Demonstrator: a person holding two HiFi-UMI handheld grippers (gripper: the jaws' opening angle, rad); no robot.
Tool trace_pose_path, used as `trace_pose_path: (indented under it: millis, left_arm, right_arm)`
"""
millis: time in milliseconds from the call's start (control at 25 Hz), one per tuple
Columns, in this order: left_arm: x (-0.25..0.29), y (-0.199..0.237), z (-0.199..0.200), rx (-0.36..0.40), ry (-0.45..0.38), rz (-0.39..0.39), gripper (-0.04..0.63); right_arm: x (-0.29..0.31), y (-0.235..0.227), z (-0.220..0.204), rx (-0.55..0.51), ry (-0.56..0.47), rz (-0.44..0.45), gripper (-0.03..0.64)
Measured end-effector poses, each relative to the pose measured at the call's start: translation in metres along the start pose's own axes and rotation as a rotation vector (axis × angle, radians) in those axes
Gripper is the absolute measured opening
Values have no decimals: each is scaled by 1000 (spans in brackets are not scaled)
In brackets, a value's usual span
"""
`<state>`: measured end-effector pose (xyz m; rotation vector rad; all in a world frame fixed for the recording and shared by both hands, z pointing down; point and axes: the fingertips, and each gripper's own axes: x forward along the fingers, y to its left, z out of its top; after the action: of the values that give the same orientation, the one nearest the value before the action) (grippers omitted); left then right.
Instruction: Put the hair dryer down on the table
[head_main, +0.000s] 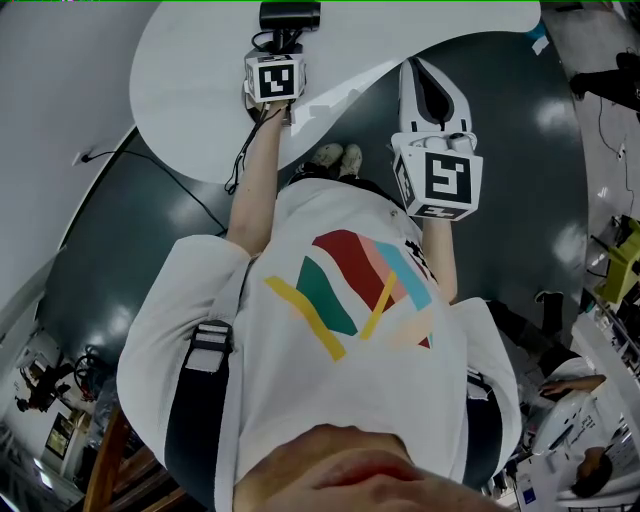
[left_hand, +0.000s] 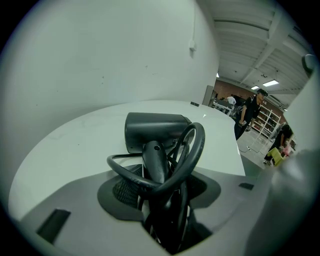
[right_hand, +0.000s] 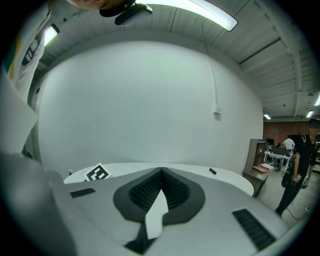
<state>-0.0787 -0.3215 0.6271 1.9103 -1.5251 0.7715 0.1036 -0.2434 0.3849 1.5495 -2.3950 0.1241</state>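
A person's left gripper held a black hair dryer by its handle over the round white table. The jaws stood partly apart and clamped on the handle, with the power cord looped around them. Whether the dryer's barrel touched the tabletop could not be told. The right gripper hung beside it, jaws together on nothing. A clean finish would likely mean lowering until the barrel rested flat, well inside the table's edge, then opening the jaws slowly and drawing back without snagging the cord loop.
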Motion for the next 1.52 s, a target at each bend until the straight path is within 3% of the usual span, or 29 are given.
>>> trace_pose_path:
  millis: [400,520,1000,1520]
  left_arm:
    - [4,3,-3,1,13,5,218]
    - [3,-1,-6,-30,40,-18,218]
    - [1,-11,-6,-84,36,-63,351]
    - [-16,-19,-6,-67,-2,-47,370]
  right_arm:
    - [-8,0,-8,10,7,-8,11]
    - [-9,-1,-10,11,10,-11,9]
    - [-11,5,-12,20,9,9,9]
    - [-9,16,-9,19,-11,47,9]
